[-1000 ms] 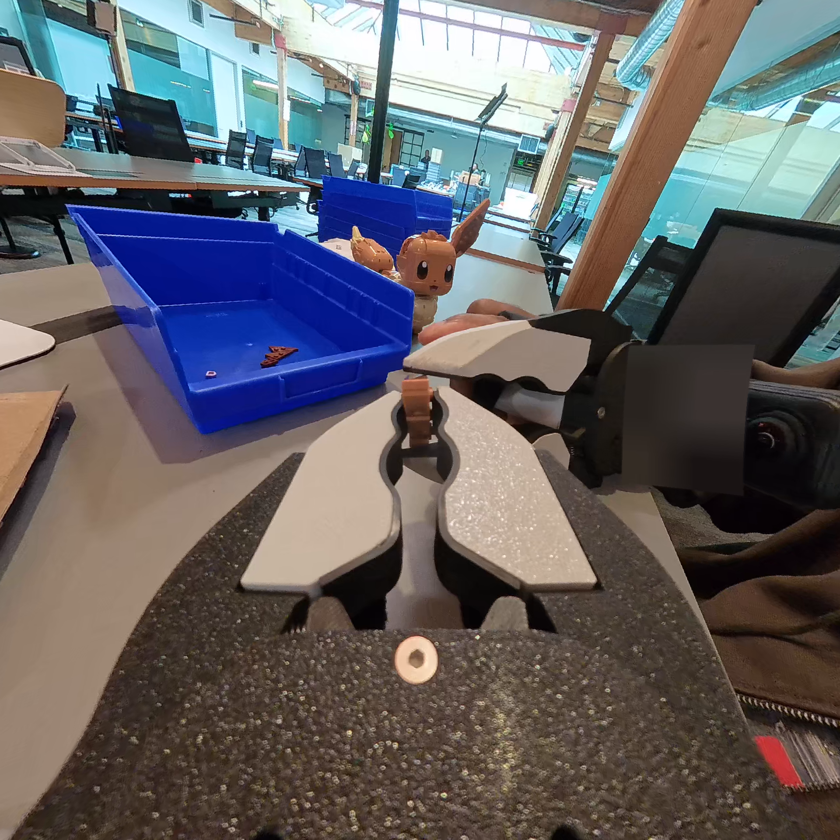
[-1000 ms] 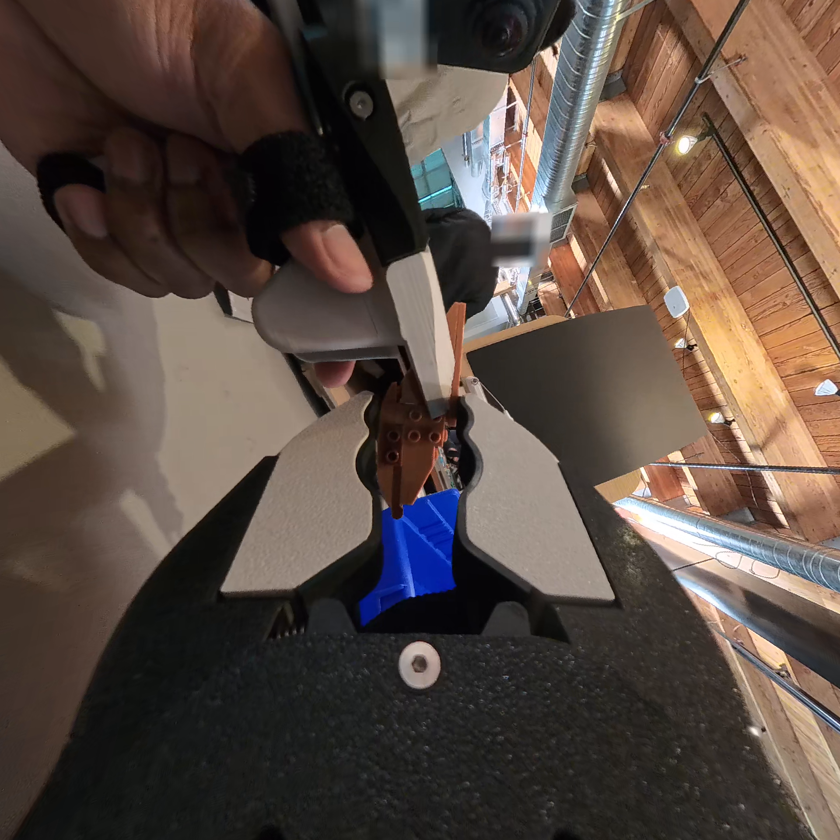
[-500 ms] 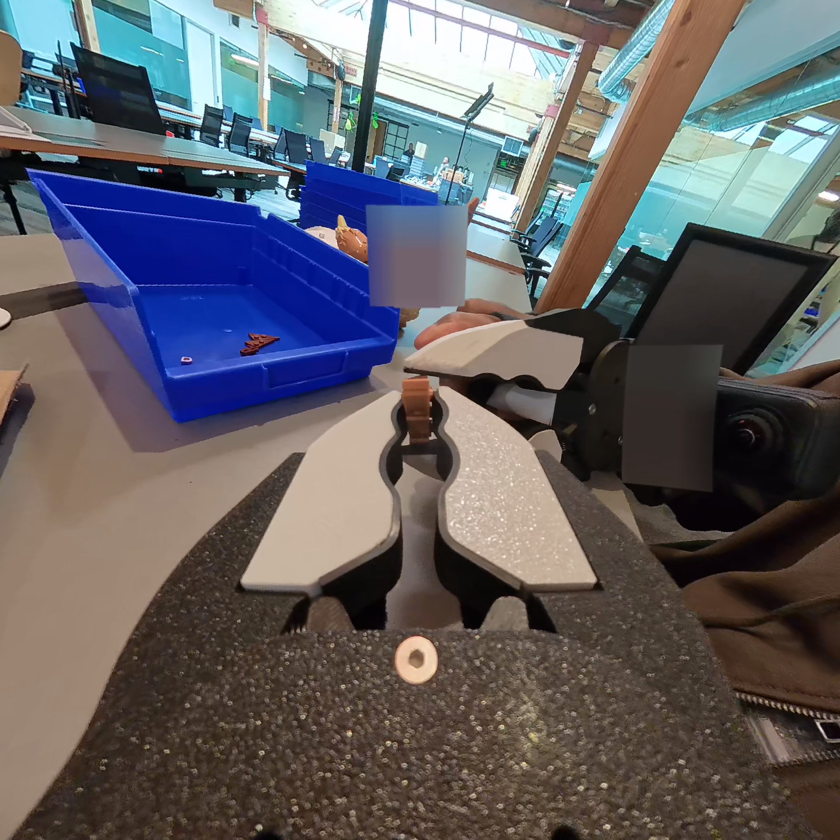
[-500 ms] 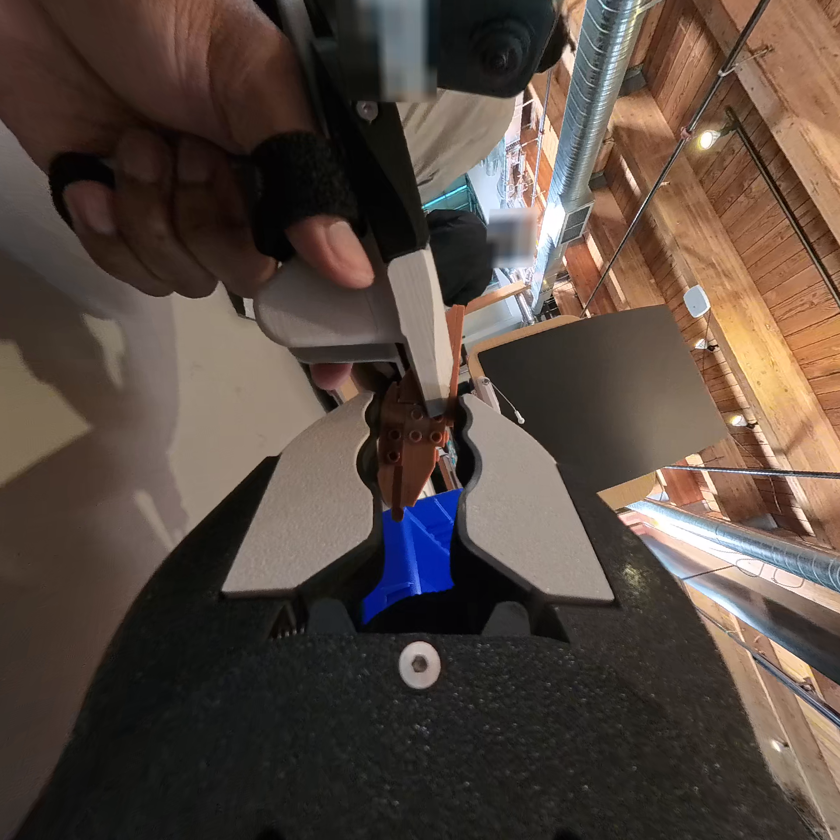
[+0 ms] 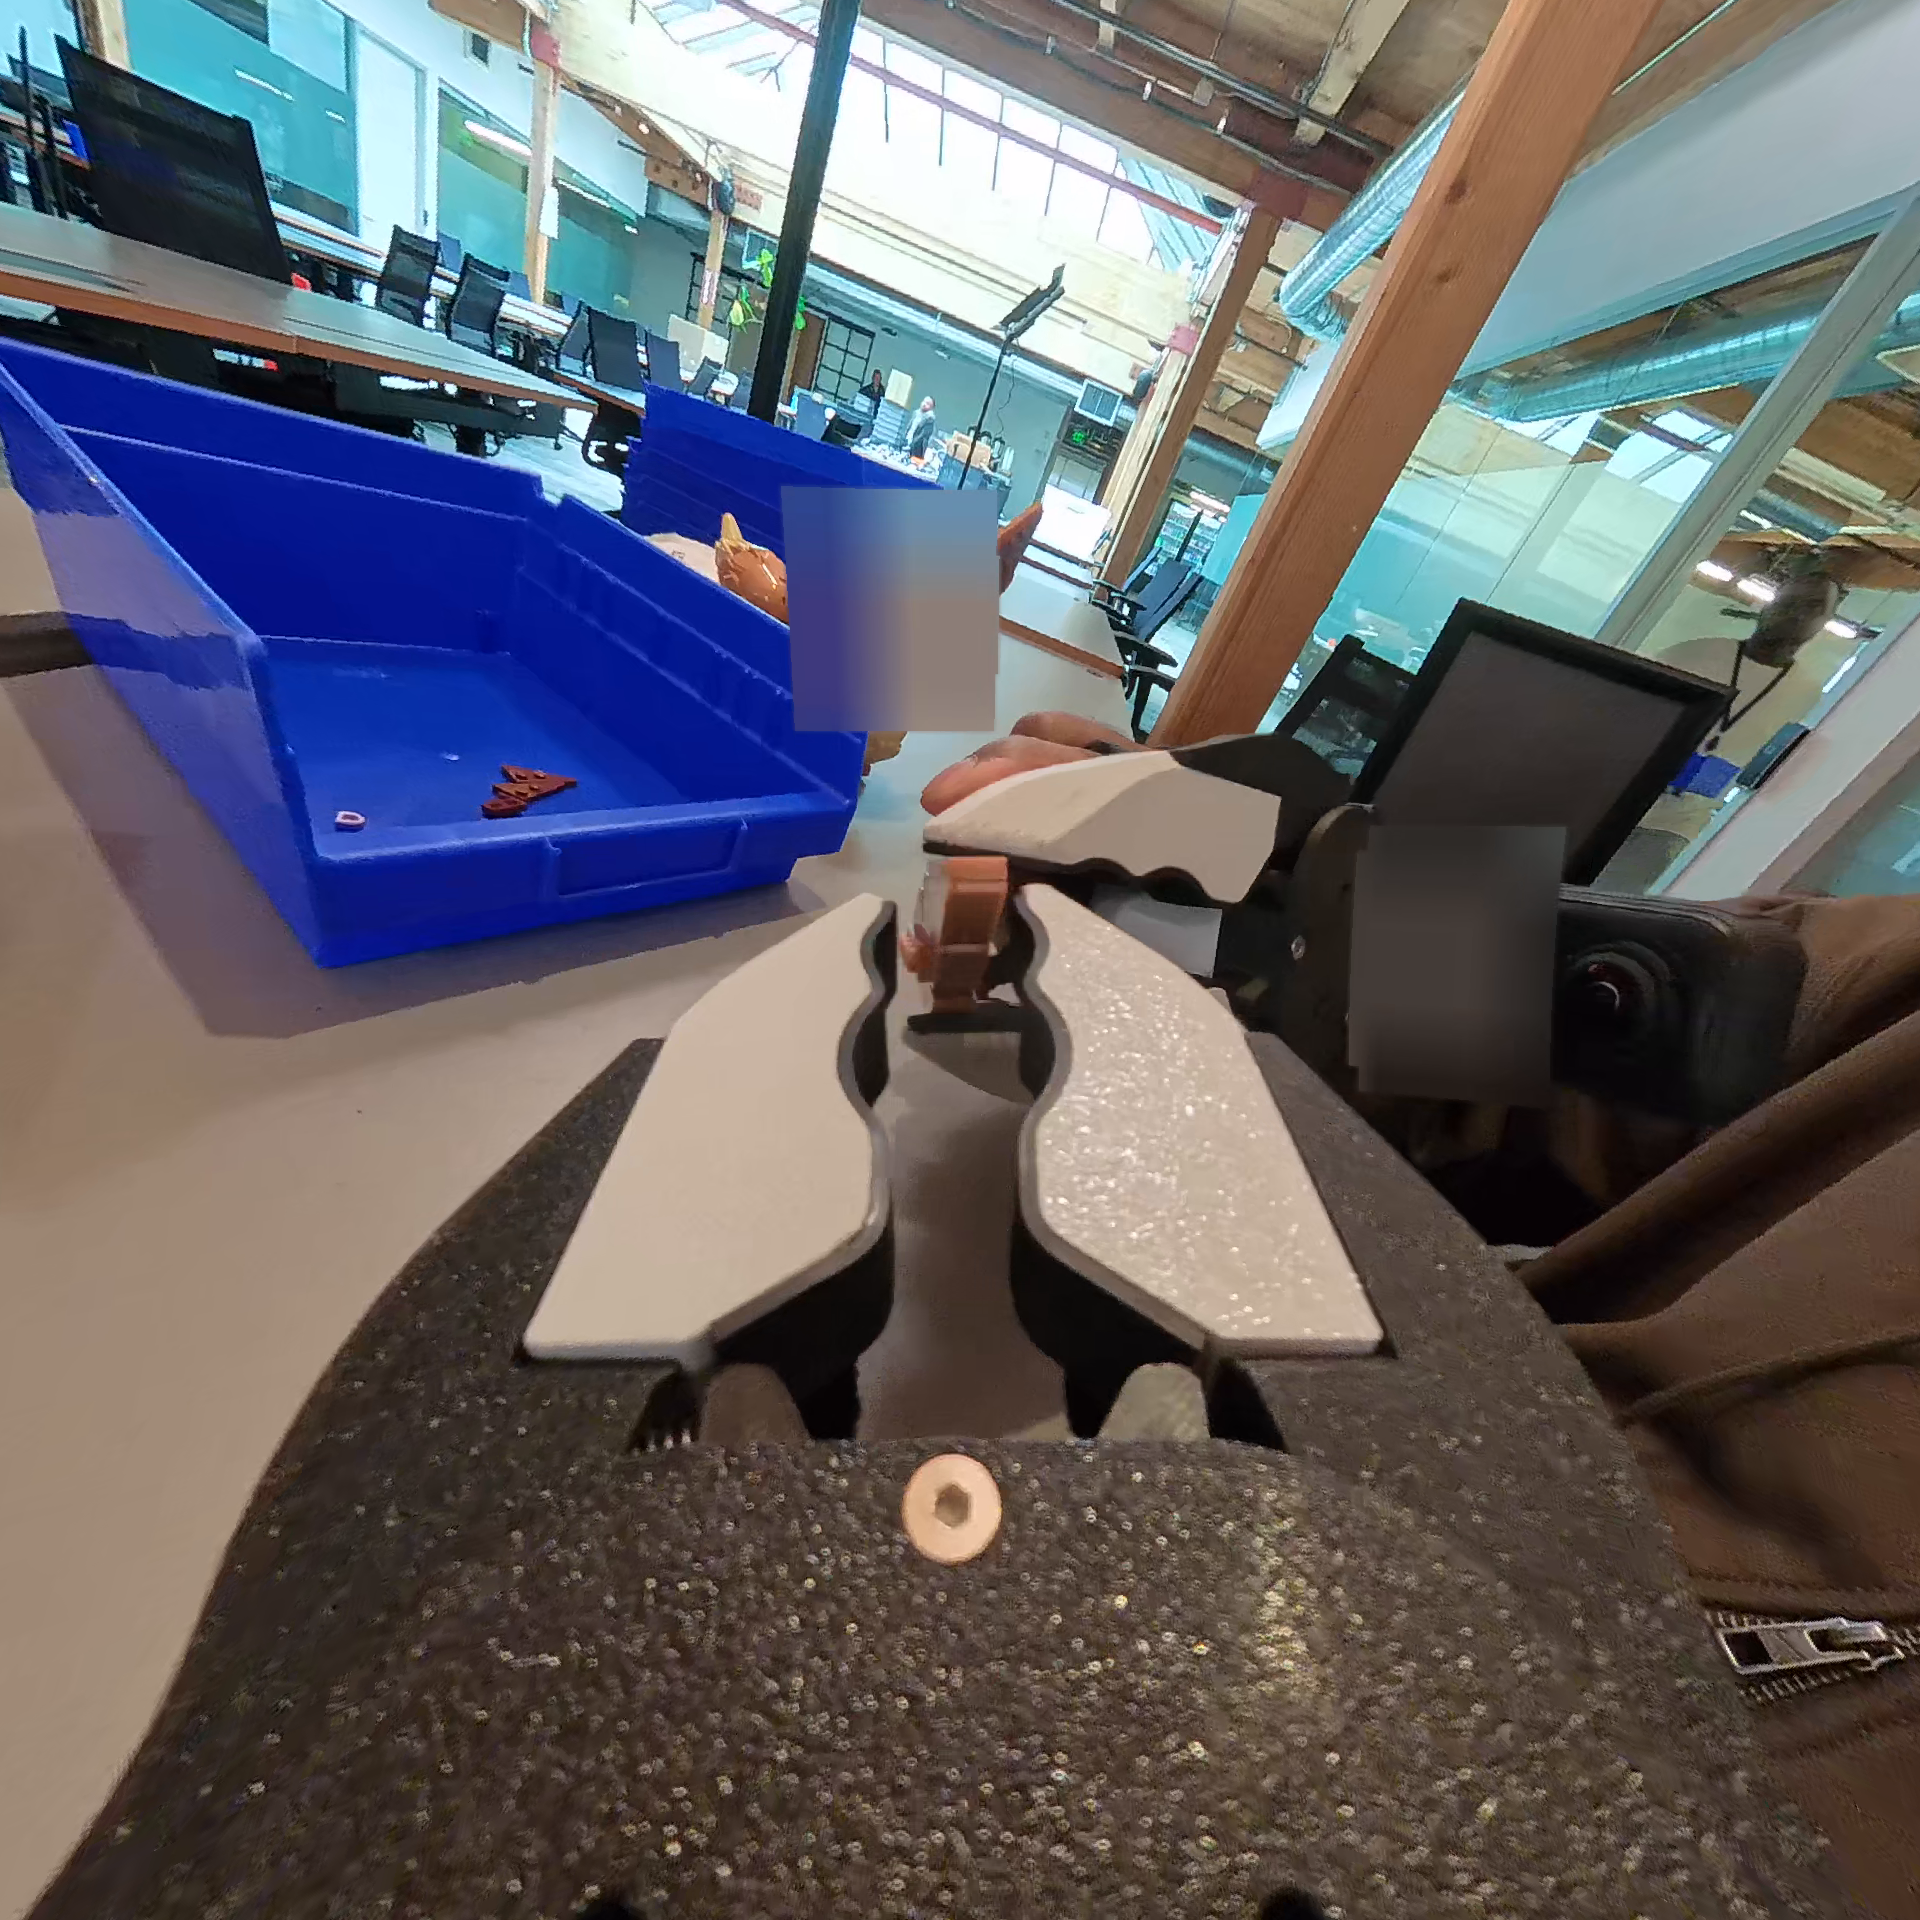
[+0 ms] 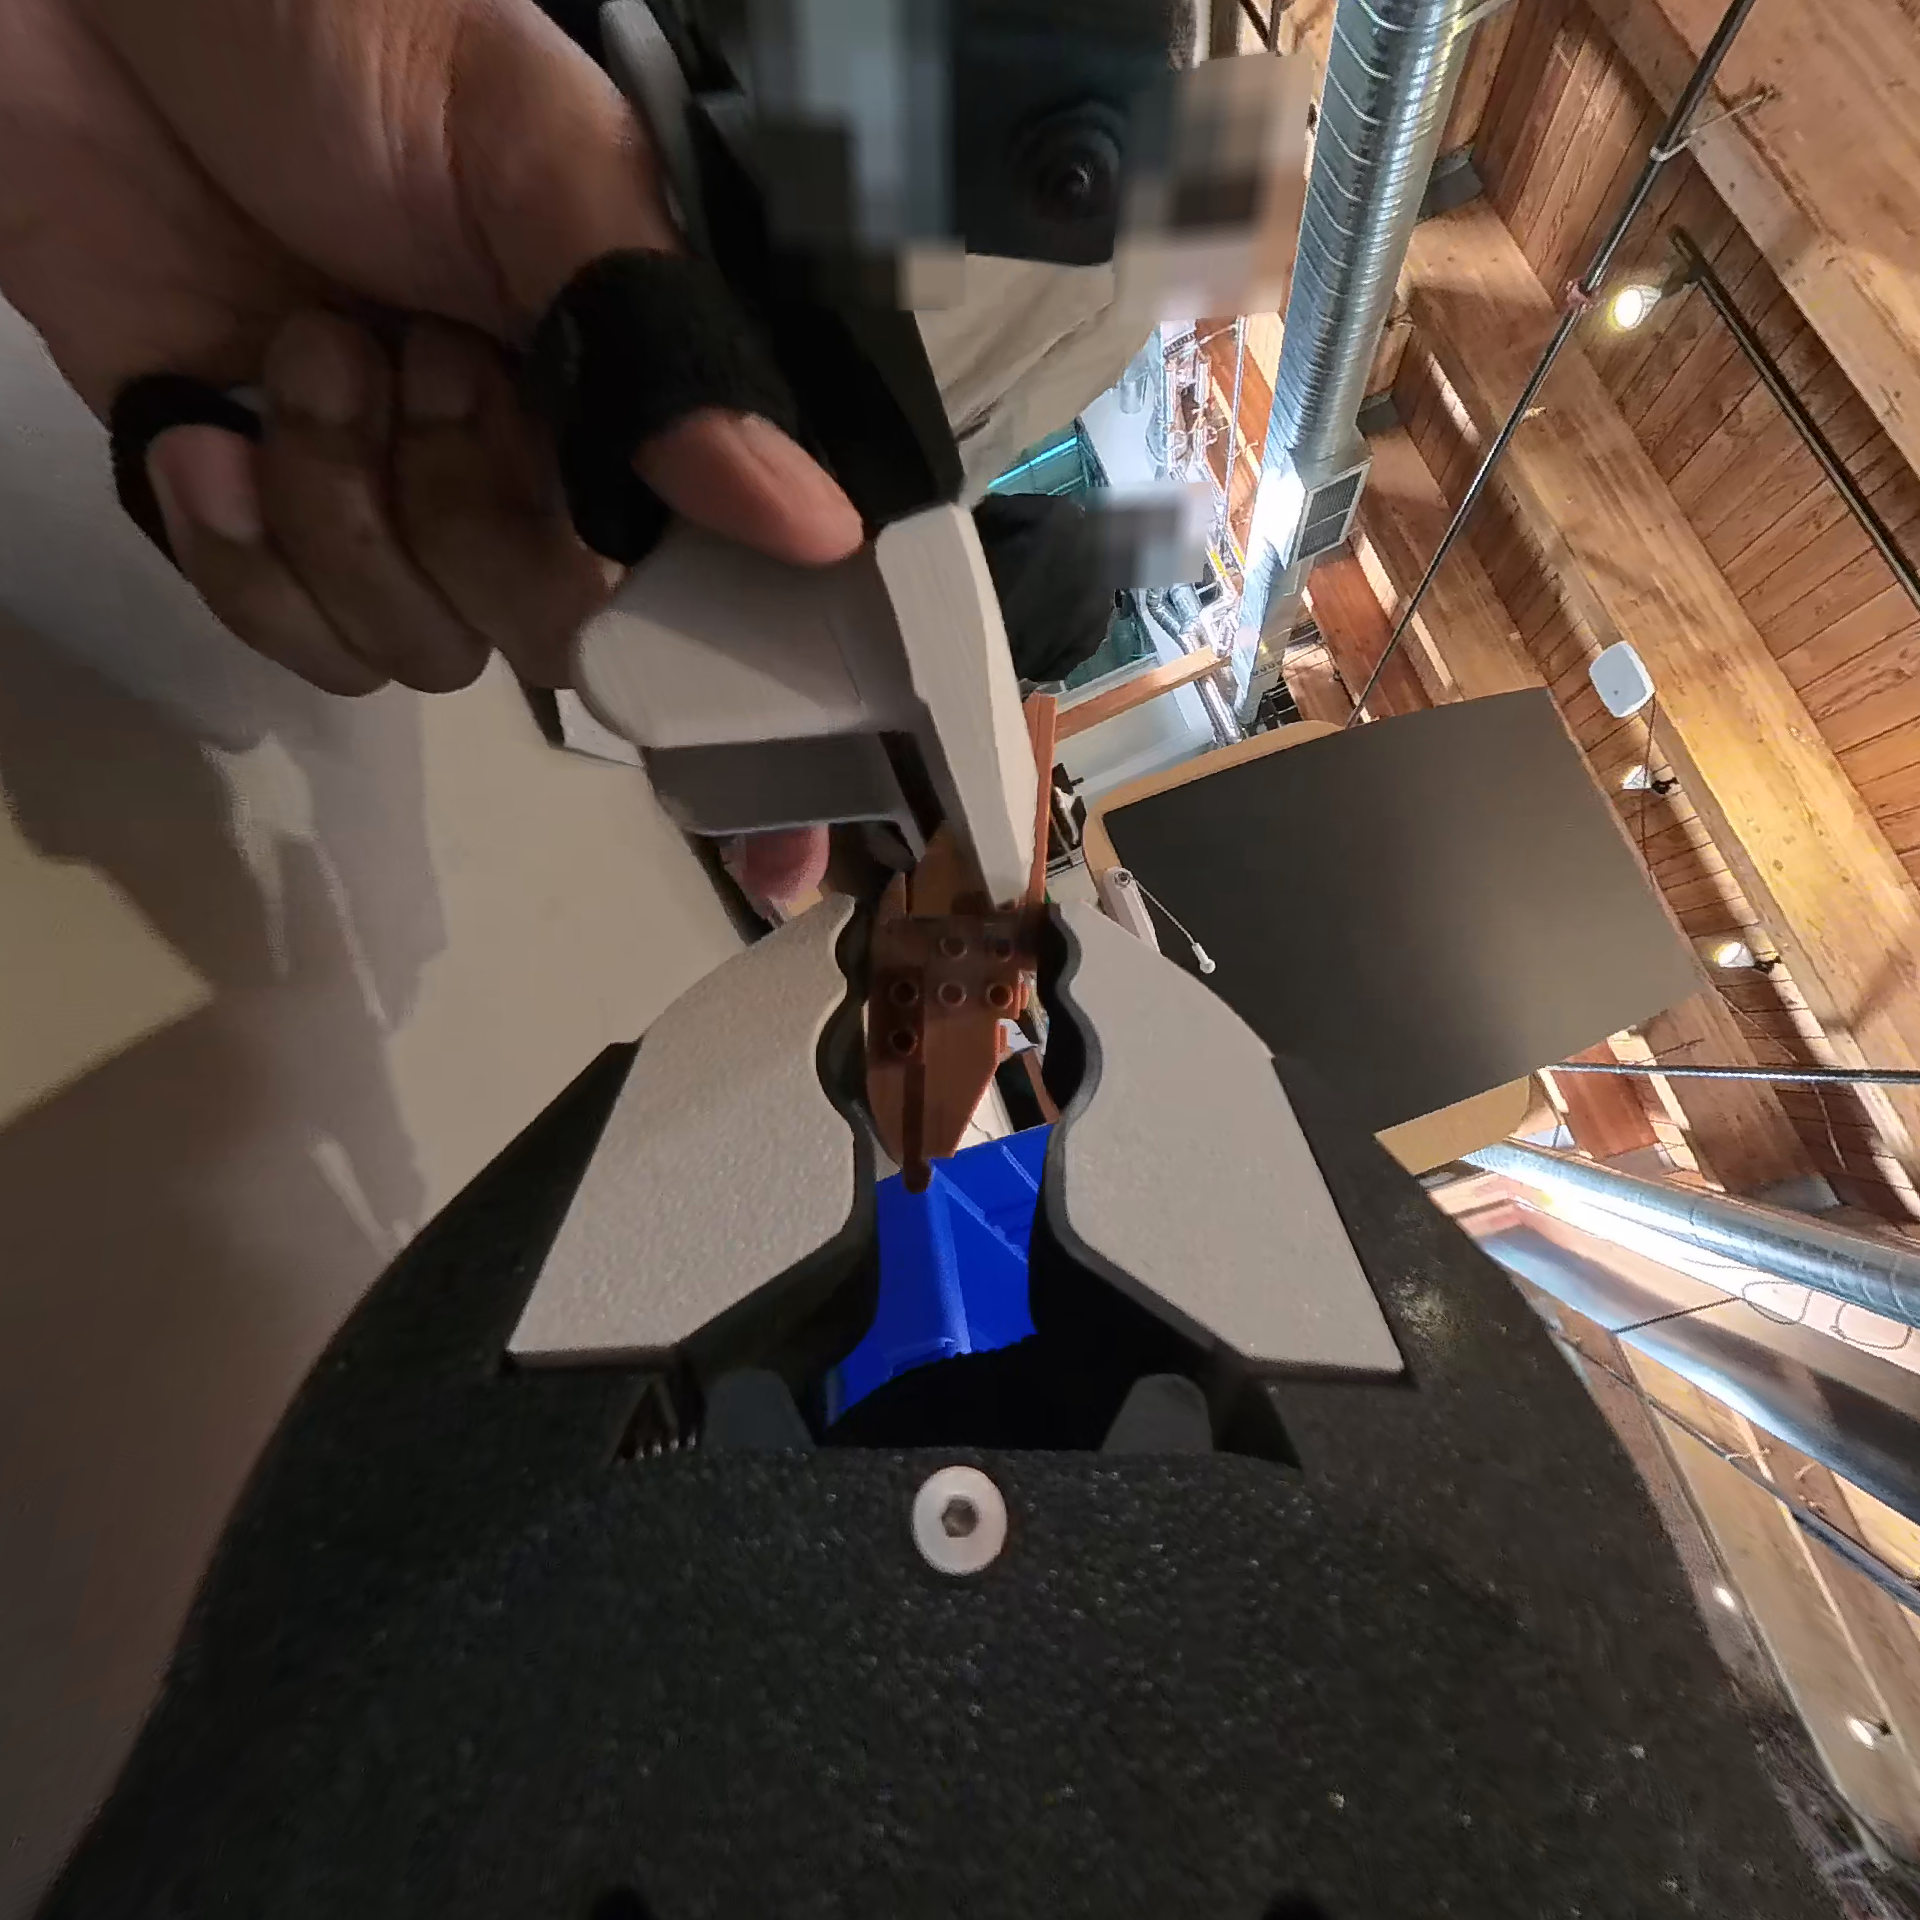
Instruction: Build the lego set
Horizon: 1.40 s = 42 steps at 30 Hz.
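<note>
Left wrist view
Left tongs: apart; a small brown brick piece stands between the 2 fingertips, with a gap showing on the left side, so it is not pinched here.
Brick piece, bearing: straight ahead of the left tongs, its long axis upright, its top end under the upper finger of the right tongs, which reach in from the right.
Tabletop: grey; a blue bin lies ahead and to the left, well apart from the tongs, with a few small brown pieces on its floor.
Toy figure: brown, behind the bin, partly masked.

Right wrist view
Right tongs: clamped on the brown studded assembly, both fingers against its sides.
Assembly, long axis: along the fingers, its pointed end toward the camera.
Left tongs, seen from here: 1 grey finger crosses in from above, onto the far end of the assembly.
Nearer grasp: the right tongs carry the piece.
</note>
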Each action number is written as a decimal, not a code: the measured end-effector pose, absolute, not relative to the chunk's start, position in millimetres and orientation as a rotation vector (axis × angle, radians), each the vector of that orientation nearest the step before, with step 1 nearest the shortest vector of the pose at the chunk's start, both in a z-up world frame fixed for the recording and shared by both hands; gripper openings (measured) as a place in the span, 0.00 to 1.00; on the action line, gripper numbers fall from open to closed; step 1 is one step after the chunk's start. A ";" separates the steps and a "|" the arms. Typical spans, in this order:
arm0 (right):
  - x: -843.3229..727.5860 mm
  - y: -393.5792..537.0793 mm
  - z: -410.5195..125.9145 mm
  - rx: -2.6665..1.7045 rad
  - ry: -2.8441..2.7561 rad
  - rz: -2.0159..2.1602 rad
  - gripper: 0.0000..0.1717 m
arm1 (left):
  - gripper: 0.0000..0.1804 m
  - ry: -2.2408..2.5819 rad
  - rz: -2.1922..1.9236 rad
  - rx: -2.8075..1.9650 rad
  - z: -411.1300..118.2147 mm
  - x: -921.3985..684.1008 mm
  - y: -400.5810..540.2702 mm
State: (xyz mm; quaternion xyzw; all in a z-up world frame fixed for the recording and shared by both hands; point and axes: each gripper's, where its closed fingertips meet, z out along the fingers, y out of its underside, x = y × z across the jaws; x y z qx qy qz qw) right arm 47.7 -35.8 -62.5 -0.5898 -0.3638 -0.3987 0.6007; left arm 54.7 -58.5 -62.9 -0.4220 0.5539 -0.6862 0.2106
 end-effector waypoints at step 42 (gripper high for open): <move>52.4 -47.9 -39.8 -1.395 -0.572 -0.263 0.18 | 0.22 1.422 -1.942 -0.982 -38.1 45.6 -54.9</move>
